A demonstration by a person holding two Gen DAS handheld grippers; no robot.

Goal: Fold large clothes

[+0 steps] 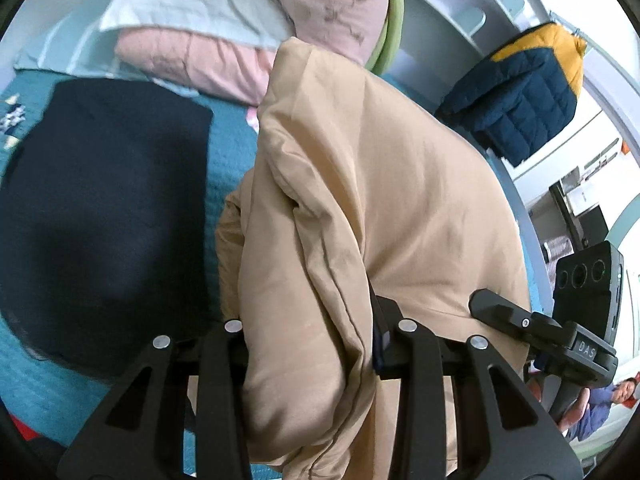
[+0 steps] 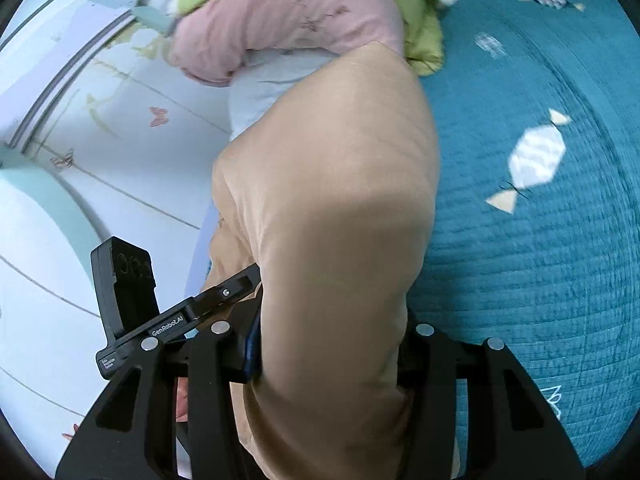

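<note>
Two tongs we hold, and both are clenched on the same tan coat. Our left tongs (image 1: 312,344) pinch a thick bunch of its padded fabric between the black fingers, and the coat (image 1: 360,184) rises away from them in a big rumpled mass, hanging lifted above the bed. Our right tongs (image 2: 328,344) grip another fold of the coat (image 2: 328,200), which fills the middle of that view and hides the finger pads; only a blue strip of one pad peeks out on the left side.

In the left view, the other tongs' black body shows at the right edge, just beside the coat. Left of the coat a dark garment (image 1: 104,208) lies flat on the teal bedspread (image 1: 228,152). Beyond it are a pink quilt (image 1: 192,60) with a pale pillow (image 1: 192,4) on top, and a green cloth (image 1: 390,20) at the coat's far tip. A navy and yellow puffer jacket (image 1: 520,92) hangs on the right, well apart from the coat. A person (image 1: 600,408) in blue shows at the lower right edge.

In the right view the bedspread (image 2: 520,260) carries white candy shapes (image 2: 536,160), and a pale wall (image 2: 100,160) with butterflies stands to the left
</note>
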